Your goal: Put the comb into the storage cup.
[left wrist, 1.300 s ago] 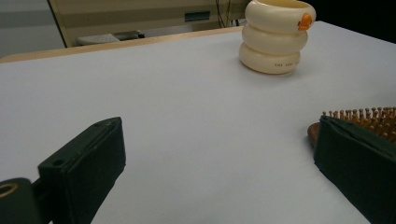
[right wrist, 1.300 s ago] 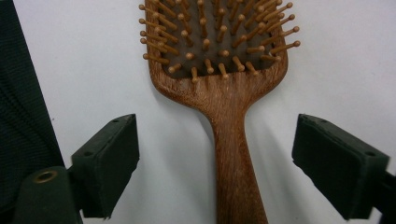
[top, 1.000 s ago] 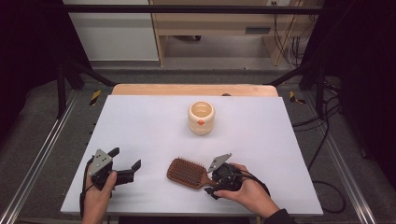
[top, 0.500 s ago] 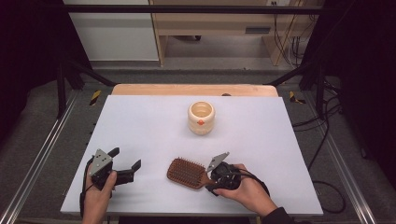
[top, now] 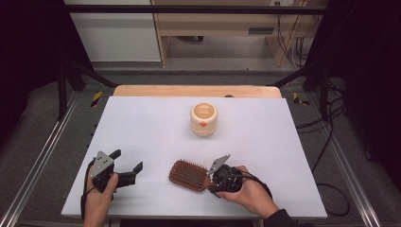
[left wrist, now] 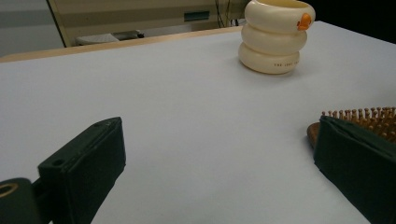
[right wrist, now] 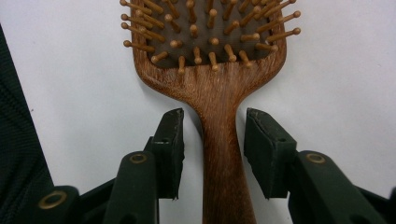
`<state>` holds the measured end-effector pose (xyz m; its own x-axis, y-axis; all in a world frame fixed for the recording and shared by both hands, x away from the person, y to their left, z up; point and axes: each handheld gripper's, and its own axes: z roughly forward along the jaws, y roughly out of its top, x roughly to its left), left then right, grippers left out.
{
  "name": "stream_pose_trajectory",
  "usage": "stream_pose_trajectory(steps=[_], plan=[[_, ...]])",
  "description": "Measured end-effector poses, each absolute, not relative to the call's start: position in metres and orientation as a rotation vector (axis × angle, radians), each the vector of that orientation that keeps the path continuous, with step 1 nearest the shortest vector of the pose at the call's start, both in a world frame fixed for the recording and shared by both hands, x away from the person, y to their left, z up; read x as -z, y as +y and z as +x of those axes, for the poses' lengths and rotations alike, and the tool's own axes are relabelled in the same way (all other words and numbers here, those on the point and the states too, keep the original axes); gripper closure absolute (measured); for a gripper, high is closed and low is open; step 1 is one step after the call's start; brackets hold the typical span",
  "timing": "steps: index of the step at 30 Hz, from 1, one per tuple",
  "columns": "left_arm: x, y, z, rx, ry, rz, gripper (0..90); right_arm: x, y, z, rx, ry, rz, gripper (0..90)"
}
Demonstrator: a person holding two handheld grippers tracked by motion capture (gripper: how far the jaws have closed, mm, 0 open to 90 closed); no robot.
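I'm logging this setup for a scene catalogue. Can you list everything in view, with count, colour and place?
brush: 1, brown wood, bristles up, near edge of the table, handle toward the right claw
cup: 1, cream, ringed, with an orange mark, upright at mid table, beyond the brush
table: 1, white top, wooden strip along its far edge
shelf unit: 1, pale wood, on the floor behind the table
cables: several, black, on the floor to the right
left claw: 1, black, jaws open, held over the table's near left
right claw: 1, black, jaws just closing either side of the brush handle, gaps left on both sides
hands: 2, one on each claw
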<state>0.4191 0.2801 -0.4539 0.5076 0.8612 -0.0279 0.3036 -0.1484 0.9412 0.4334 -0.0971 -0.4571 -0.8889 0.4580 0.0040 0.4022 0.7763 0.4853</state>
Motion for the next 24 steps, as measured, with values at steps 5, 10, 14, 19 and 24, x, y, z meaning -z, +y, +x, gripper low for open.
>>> stream_pose_trajectory(steps=[5,10,14,19,24], plan=[[0.4539,0.2800,0.4192,-0.665,0.994,1.703,2.1,0.4580,-0.0964,0.4336,-0.732,2.857,0.681,61.2],[0.4537,0.2802,0.4191,-0.666,0.994,1.703,2.1,0.4577,-0.0959,0.4340,-0.725,2.862,0.664,64.5],[0.4537,0.2801,0.4193,-0.666,0.995,1.703,2.1,0.4570,-0.0943,0.4341,-0.697,2.866,0.657,67.8],[0.4538,0.2789,0.4194,-0.666,0.993,1.708,2.1,0.4554,-0.0913,0.4353,-0.646,2.890,0.633,70.1],[0.4536,0.2786,0.4191,-0.666,0.991,1.710,2.1,0.4541,-0.0876,0.4371,-0.604,2.912,0.635,71.9]])
